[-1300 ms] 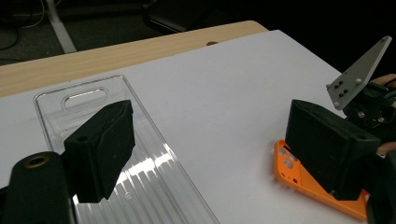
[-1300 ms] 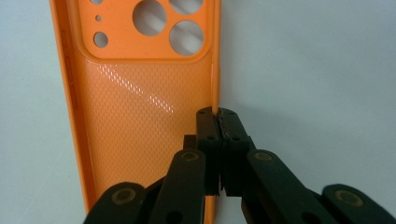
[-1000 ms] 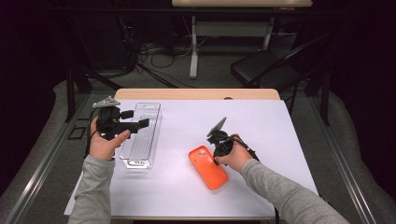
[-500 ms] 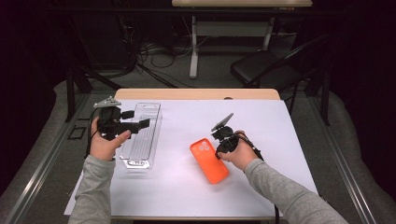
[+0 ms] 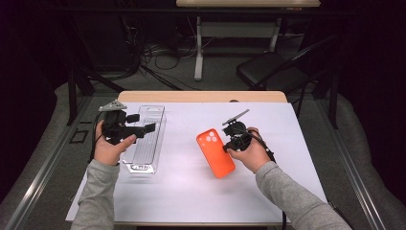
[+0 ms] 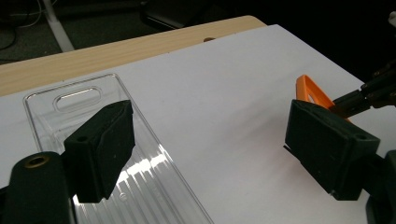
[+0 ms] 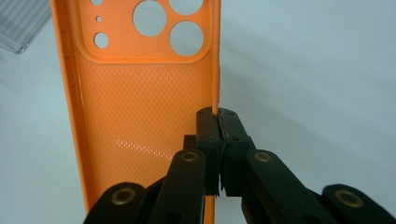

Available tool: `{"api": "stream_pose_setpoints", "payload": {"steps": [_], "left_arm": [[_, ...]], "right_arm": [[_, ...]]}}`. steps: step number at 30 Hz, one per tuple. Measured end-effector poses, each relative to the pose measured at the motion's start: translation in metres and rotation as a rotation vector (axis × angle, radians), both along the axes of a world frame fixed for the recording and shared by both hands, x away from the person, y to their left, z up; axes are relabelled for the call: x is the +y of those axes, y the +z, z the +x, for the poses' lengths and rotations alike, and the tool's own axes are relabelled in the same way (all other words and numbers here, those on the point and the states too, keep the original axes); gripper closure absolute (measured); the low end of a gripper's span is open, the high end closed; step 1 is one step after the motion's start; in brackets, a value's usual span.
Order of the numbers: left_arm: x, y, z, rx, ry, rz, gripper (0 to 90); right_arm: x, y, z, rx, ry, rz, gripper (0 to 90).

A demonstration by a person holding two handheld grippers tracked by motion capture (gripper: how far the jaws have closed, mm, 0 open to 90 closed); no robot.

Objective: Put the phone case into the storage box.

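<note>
While the left gripper [image 5: 143, 129] hovers w/ jaws wide apart and nothing between them, just above the clear plastic tray [image 5: 152, 125] at the table's [image 5: 287, 124] left, the orange phone case [image 5: 215, 152] sits near centre, tilted up off the white surface. Right gripper [image 7: 218, 122] has jaws pinched tight on the case's side wall, approx. mid-length; camera cutouts point away.

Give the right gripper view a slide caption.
Shut jaws pinch the side wall of an orange phone case above a white table.
</note>
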State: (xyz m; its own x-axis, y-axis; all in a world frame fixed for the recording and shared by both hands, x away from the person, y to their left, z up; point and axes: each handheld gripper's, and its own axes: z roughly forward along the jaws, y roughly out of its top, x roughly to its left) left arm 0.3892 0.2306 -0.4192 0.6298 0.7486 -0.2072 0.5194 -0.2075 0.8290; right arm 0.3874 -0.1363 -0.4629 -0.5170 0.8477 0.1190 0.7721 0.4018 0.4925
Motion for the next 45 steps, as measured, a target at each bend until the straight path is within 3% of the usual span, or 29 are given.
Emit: {"api": "stream_pose_setpoints", "payload": {"steps": [15, 20, 27, 30, 35, 45], "left_arm": [[-0.007, 0.000, -0.002, -0.004, -0.010, 0.011, 15.9], [-0.010, -0.001, -0.003, -0.005, -0.013, 0.016, 15.9], [-0.017, 0.000, -0.005, -0.009, -0.030, 0.026, 15.9], [-0.021, 0.000, -0.006, -0.015, -0.035, 0.030, 16.1], [-0.023, -0.001, -0.007, -0.014, -0.037, 0.037, 16.2], [-0.029, -0.001, -0.010, -0.020, -0.046, 0.042, 16.2]], "right_arm": [[-0.003, 0.014, -0.008, -0.085, 0.001, 0.034, 88.3], [-0.004, 0.023, -0.016, -0.153, 0.001, 0.081, 88.3], [-0.003, 0.031, -0.026, -0.198, -0.001, 0.108, 88.4], [-0.004, 0.035, -0.032, -0.241, 0.000, 0.133, 88.4], [-0.002, 0.036, -0.039, -0.272, -0.009, 0.183, 88.4], [0.000, 0.032, -0.042, -0.327, -0.030, 0.225, 88.5]]}}
